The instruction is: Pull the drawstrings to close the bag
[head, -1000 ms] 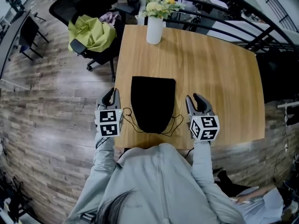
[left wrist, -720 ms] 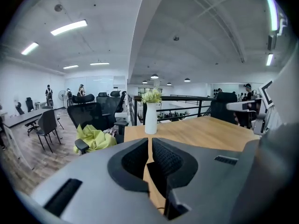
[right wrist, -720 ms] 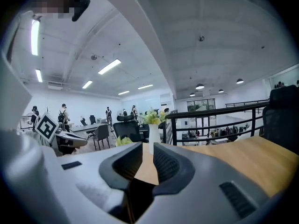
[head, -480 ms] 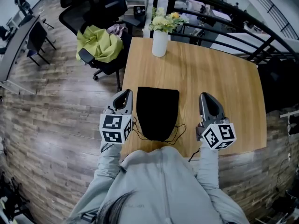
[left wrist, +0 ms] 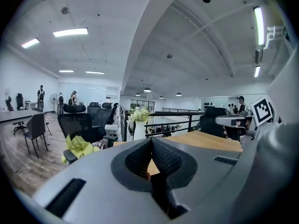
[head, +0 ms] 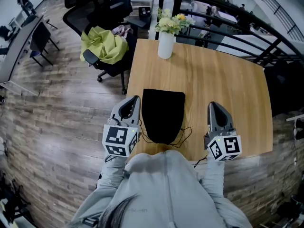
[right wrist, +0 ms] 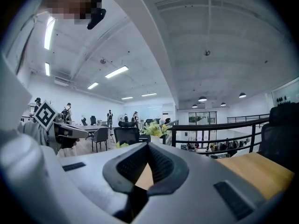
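Observation:
A flat black drawstring bag [head: 163,114] lies on the wooden table [head: 223,80], its mouth toward me. Thin black drawstrings [head: 188,134] loop out loose at both near corners. My left gripper [head: 133,101] is held up left of the bag, jaws shut on nothing. My right gripper [head: 214,107] is held up to the right, well apart from the bag. Its jaws are closing to a touch with nothing between them. In the left gripper view the pads [left wrist: 161,158] meet over the table [left wrist: 205,139]. The right gripper view shows that gripper's [right wrist: 148,146] jaws pressed together.
A white vase of flowers [head: 166,42] stands at the table's far edge. An office chair with a green cloth [head: 105,45] sits off the far left corner. A black railing [head: 228,20] runs behind the table. Wood floor lies to the left.
My right gripper's jaws went from wide open to shut. Both grippers rose and drew back from the bag's near corners; the drawstrings stay slack on the table.

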